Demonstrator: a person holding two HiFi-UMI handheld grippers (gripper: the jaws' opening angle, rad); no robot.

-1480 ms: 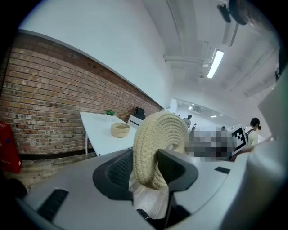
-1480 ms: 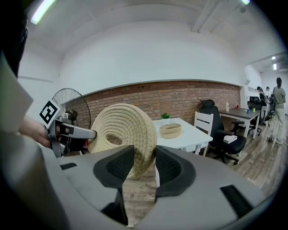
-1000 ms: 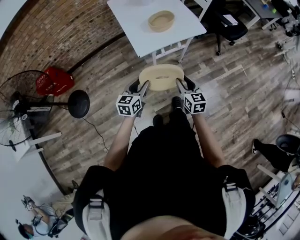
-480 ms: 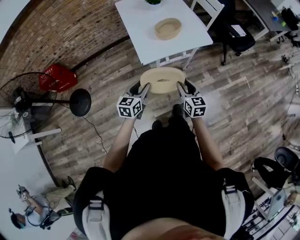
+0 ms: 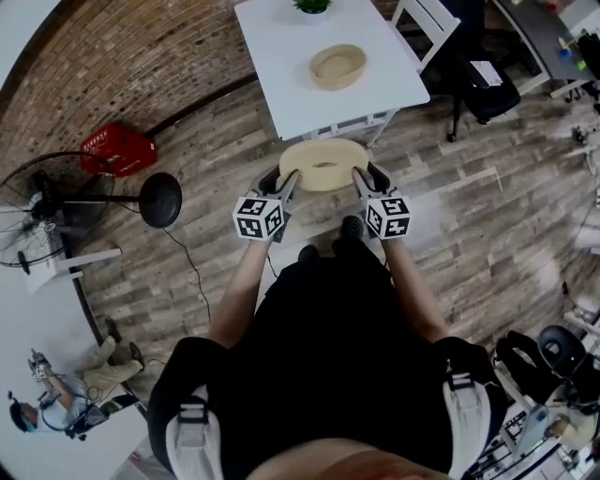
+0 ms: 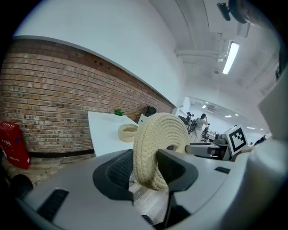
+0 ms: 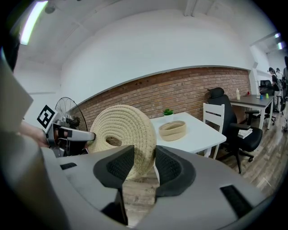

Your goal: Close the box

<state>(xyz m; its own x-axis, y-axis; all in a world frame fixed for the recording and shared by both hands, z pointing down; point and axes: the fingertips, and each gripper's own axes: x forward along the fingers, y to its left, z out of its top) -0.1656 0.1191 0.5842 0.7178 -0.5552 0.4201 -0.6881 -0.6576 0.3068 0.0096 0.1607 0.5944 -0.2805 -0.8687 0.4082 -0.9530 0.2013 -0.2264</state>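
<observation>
A round woven rope lid (image 5: 324,165) with a small hole in its middle hangs in the air between both grippers, short of the white table (image 5: 281,56). My left gripper (image 5: 287,177) is shut on the lid's left rim (image 6: 153,173), and my right gripper (image 5: 360,174) is shut on its right rim (image 7: 143,157). The open woven basket (image 5: 337,67) that matches the lid sits on the white table, also seen as the basket (image 6: 127,132) and the basket (image 7: 173,129) in the gripper views. A small green plant (image 5: 312,6) stands at the table's far edge.
A white chair (image 5: 427,21) and a black office chair (image 5: 487,80) stand right of the table. A red crate (image 5: 119,150) and a floor fan (image 5: 47,202) are at the left by the brick wall. Wood plank floor lies below.
The person has stepped toward the white table with the lid held in both grippers; the table and basket now lie closer below the lid. The grip has not changed.
</observation>
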